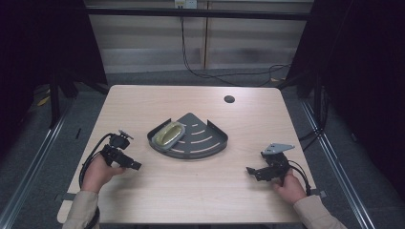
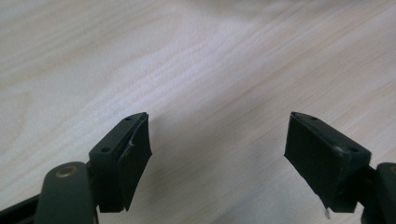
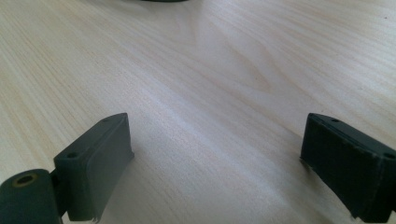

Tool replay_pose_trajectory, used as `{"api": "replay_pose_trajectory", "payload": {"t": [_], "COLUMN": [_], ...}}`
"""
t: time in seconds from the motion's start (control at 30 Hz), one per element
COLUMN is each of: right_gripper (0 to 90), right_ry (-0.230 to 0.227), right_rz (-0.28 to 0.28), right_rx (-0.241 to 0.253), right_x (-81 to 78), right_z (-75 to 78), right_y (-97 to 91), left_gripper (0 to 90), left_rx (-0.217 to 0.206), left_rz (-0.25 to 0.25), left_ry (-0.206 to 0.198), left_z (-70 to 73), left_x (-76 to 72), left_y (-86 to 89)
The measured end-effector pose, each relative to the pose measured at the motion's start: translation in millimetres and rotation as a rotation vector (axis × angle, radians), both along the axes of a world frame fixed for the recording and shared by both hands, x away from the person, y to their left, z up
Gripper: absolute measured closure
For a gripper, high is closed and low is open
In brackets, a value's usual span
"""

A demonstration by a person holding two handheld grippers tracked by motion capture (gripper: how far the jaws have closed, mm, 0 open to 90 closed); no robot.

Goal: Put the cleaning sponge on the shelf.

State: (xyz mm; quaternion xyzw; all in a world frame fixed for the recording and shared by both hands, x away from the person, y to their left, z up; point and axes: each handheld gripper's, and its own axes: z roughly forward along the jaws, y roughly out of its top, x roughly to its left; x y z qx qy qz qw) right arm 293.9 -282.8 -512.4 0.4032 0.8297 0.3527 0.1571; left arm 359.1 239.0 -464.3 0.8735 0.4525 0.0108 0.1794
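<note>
A dark grey corner-shaped tray (image 1: 203, 138) sits near the middle of the light wooden table (image 1: 191, 191), with a yellowish oval object in a grey dish (image 1: 168, 135) lying in its left part. The left gripper (image 1: 135, 165) rests on the table to the tray's left and nearer the person, its jaws spread wide and empty. The right gripper (image 1: 249, 170) lies to the tray's right, also nearer the person, likewise spread and holding nothing.
</note>
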Motion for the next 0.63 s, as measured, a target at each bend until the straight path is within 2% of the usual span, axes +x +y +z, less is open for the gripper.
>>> {"api": "replay_pose_trajectory", "payload": {"t": [0.17, 0.3, 0.63], "right_gripper": [8.1, 8.0, 8.1], "right_ry": [0.0, 0.0, 0.0], "right_rz": [0.0, -0.001, -0.003], "right_rx": [0.0, 0.0, 0.0], "right_x": [0.0, -0.1, -0.3], "right_z": [0.0, 0.0, 0.0], "right_y": [0.0, 0.0, 0.1], "left_gripper": [22.2, 22.2, 21.9], "left_rx": [-0.01, 0.002, 0.009], "left_rz": [0.006, 0.001, -0.006], "left_ry": [-0.009, -0.015, -0.022], "left_z": [-3.9, -5.4, -8.9], "left_x": [-6.6, -9.6, -13.8], "left_y": [5.3, 8.0, 4.1]}}
